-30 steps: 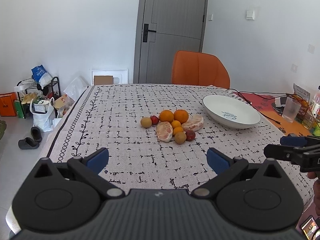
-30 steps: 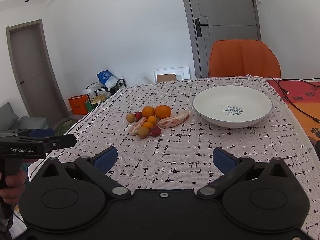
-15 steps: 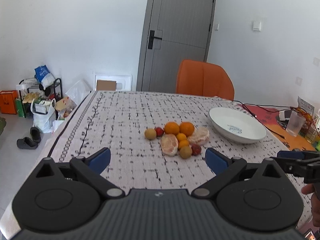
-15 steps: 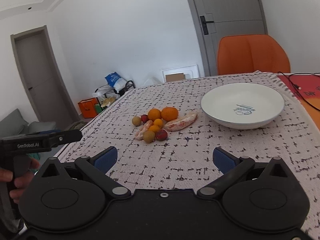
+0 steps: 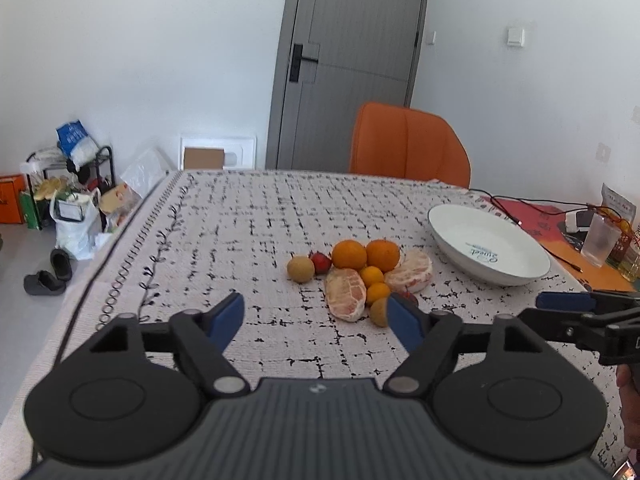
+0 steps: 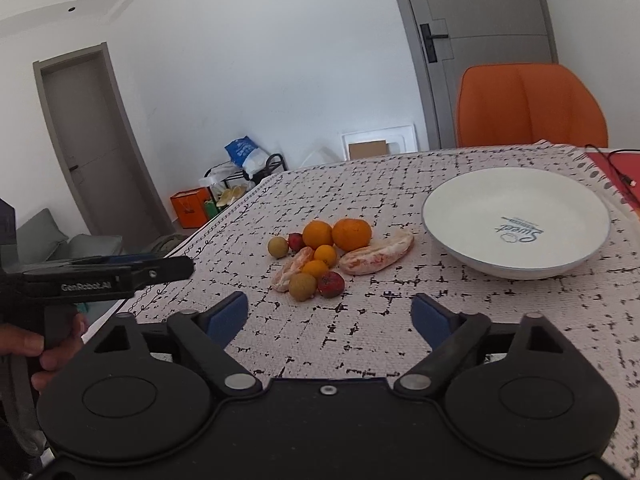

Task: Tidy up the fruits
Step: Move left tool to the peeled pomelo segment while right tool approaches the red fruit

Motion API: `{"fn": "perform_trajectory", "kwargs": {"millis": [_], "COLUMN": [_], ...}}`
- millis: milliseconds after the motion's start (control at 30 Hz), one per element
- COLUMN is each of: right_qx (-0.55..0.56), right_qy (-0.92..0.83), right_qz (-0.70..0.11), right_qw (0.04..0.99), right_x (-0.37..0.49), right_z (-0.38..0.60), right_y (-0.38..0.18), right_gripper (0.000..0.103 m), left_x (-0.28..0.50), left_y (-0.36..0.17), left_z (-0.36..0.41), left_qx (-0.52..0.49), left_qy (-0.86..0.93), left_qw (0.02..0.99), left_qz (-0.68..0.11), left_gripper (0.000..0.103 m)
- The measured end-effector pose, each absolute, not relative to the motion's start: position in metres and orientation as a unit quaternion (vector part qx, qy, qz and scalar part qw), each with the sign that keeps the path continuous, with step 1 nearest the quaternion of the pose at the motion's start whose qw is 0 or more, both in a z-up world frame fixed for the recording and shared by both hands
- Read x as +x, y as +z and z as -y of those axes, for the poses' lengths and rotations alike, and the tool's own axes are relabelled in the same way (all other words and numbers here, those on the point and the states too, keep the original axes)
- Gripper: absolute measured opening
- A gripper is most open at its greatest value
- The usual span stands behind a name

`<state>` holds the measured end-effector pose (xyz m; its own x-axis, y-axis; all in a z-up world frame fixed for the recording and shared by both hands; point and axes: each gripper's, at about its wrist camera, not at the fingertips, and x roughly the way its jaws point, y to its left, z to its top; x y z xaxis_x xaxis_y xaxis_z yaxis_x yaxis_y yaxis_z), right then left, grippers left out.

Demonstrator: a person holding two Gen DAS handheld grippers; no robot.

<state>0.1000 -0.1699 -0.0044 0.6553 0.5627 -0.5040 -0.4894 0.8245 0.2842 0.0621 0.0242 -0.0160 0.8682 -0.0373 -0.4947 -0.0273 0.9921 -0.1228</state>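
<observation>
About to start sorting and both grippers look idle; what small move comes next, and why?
Probably ease the right gripper forward toward the red fruit at the near edge of the fruit pile. Both grippers are open and hold nothing, the white bowl is empty, and it sits to the right of the pile. The left gripper can wait.

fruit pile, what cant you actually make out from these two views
- Left wrist view: the left gripper's right finger covers part of the near brown fruit and most of the red fruit behind it.
- Both views: print inside the white bowl is too small to read fully.
- Left wrist view: the right gripper is cut off by the frame edge.
</observation>
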Motion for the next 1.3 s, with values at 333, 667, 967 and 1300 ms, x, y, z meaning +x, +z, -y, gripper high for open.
{"fn": "perform_trajectory", "kwargs": {"millis": [333, 667, 967, 1300], "right_qx": [0.065, 0.068, 0.06, 0.063], "right_qy": [0.301, 0.316, 0.323, 0.329], "right_qz": [-0.316, -0.33, -0.34, -0.353], "right_qw": [0.898, 0.887, 0.881, 0.874], "right_x": [0.128, 0.145, 0.158, 0.168], "right_z": [0.158, 0.151, 0.142, 0.138], "right_y": [-0.016, -0.027, -0.032, -0.043], "right_gripper": [0.063, 0.049, 0.041, 0.039], "left_x": [0.096, 0.124, 0.143, 0.154], "left_y": [-0.03, -0.045, -0.051, -0.063], "left_z": [-0.027, -0.021, -0.015, -0.021], "left_qx": [-0.078, -0.083, -0.091, -0.11], "left_qy": [-0.011, -0.033, -0.045, -0.05], "left_qw": [0.955, 0.947, 0.939, 0.932], "left_qz": [-0.285, -0.308, -0.328, -0.341], "left_gripper": [0.066, 0.059, 0.051, 0.042]}}
